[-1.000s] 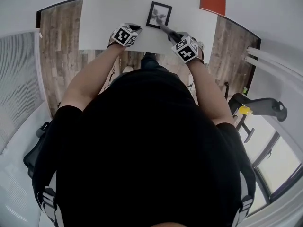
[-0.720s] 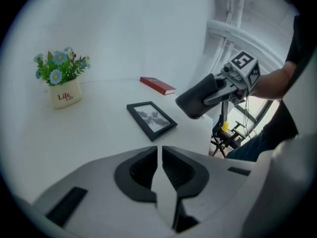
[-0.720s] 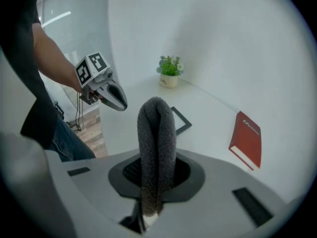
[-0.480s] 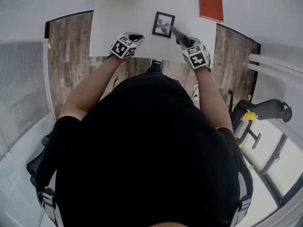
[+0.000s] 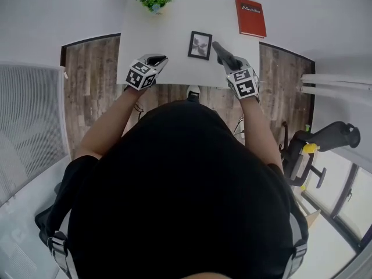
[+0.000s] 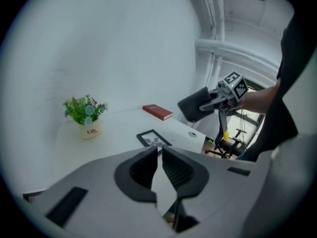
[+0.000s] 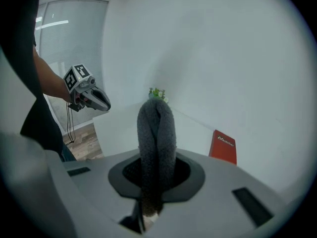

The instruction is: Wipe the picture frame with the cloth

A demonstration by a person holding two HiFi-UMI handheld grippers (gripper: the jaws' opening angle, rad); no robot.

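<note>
My right tool stays clamped on the folded grey cloth, which I've now drawn off the picture frame to its right. The frame lies flat mid-worktop. My left tool, jaws nearly together and empty, hovers at the near edge.

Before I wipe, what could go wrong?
The frame lies loose on the table, the left gripper apart from it, so wiping may slide it. The cloth is a narrow fold in the right gripper; pressing low could scrape the jaws on the frame.
</note>
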